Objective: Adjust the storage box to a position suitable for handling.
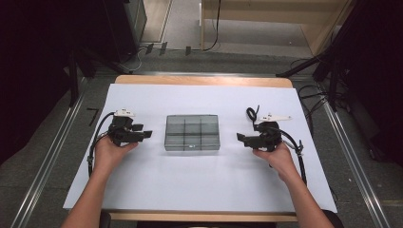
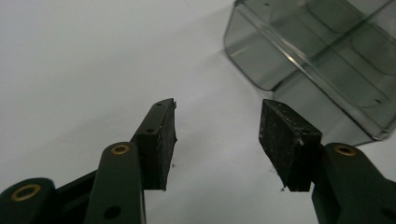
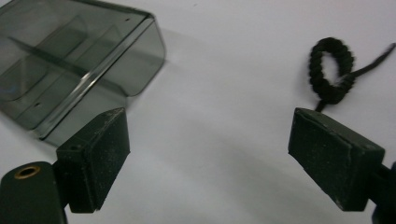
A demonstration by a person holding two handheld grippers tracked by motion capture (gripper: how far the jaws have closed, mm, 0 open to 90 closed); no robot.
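Clear plastic box [image 1: 192, 132] with small compartments is seen in the middle of the table [image 1: 204, 190], on a white sheet that covers most of the table top. The box is smoky grey and see-through. Inside, it is split by thin walls into rows of little compartments. What lies in the compartments cannot be told.

The left gripper [image 1: 145, 131] is held by the person's left hand [image 1: 110, 151] on the left side of the box. Its jaws point to the right, toward the box, and are near it but not touching it. In the left gripper view [image 2: 217, 140] the two black jaws are seen apart, with only white sheet between them. Nothing is held. A rounded corner of the box [image 2: 322, 60] is seen past the jaws, up and to the right.

The right gripper [image 1: 243, 139] is held by the person's right hand [image 1: 278, 159] on the right side of the box. Its jaws point to the left, toward the box, and are near it but not touching it. In the right gripper view [image 3: 210, 158] the jaws are spread wide, with bare white sheet between them. Nothing is held here either. A corner of the box [image 3: 74, 65] is seen beyond the left jaw. A black braided cord loop [image 3: 332, 70] is seen on the sheet beyond the right jaw. In the high view the same loop [image 1: 251, 114] lies just on the far side of the right gripper.

Both forearms come in from the near edge of the table.
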